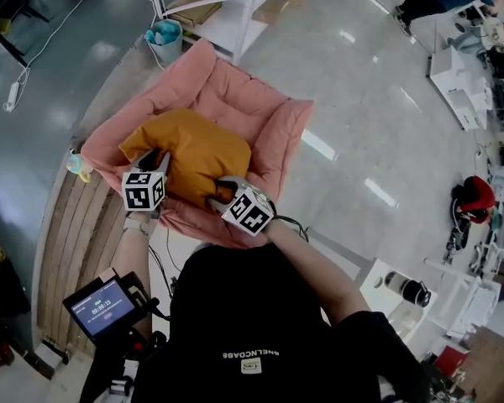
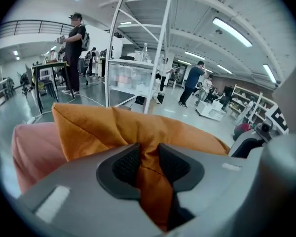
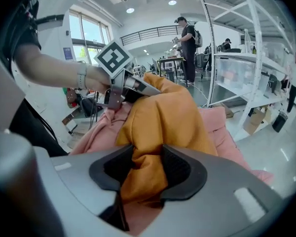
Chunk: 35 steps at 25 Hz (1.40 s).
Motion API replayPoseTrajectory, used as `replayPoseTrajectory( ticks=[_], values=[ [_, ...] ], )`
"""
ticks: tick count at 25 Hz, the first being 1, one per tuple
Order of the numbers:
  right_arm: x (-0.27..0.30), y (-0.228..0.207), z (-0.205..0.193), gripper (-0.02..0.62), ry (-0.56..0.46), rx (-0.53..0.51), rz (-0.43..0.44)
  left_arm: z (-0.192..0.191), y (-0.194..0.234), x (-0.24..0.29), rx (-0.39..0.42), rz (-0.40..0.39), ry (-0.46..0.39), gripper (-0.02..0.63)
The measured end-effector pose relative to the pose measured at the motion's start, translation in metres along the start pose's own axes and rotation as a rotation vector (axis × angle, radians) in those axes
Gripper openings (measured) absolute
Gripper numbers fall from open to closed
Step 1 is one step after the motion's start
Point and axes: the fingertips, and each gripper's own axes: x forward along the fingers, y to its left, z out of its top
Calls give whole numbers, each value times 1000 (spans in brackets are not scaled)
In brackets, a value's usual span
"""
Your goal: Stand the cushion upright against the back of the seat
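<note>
An orange cushion (image 1: 193, 151) lies in a pink padded seat (image 1: 244, 99), bunched up toward the seat's near edge. My left gripper (image 1: 155, 162) is at the cushion's near left corner, and its jaws are shut on a fold of orange fabric (image 2: 149, 164). My right gripper (image 1: 223, 193) is at the near right corner, pinching another fold of the cushion (image 3: 147, 169). From the right gripper view, the cushion (image 3: 163, 117) rises over the pink seat (image 3: 227, 132), with the left gripper (image 3: 123, 88) clamped on its far side.
A white shelving rack (image 1: 235, 7) stands behind the seat with a teal bin (image 1: 165, 34) beside it. Wooden slats (image 1: 76, 242) run along the left. A device with a lit screen (image 1: 101, 305) sits near my body. People stand in the background (image 2: 76, 48).
</note>
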Motion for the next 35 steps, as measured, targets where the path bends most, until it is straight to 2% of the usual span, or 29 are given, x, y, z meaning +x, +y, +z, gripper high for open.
replayPoseTrajectory(
  ticks=[3,6,11,16,21,25,28,32,35],
  values=[
    [-10,8,9,142,-71,36,57,6,3,-9,-98,-29,-13,109],
    [-15,12,13,110,-98,6,75,11,2,-16,-172,-42,-46,82],
    [-24,21,17,81,-108,2,120,16,1,-25,-197,-13,-56,68],
    [-34,26,25,67,-168,41,182,22,1,-36,-291,-21,-91,46],
    [-37,29,30,57,-191,47,200,24,3,-43,-300,-2,-109,48],
    [-32,21,30,64,-186,95,150,27,8,-47,-305,10,-160,55],
    [-29,14,30,84,-194,83,109,27,7,-50,-315,-5,-190,70],
    [-27,-1,30,124,-197,96,70,19,-8,-47,-265,-45,-158,55],
    [-41,16,34,138,-209,117,58,10,-29,-77,-227,-64,-162,39]
  ],
)
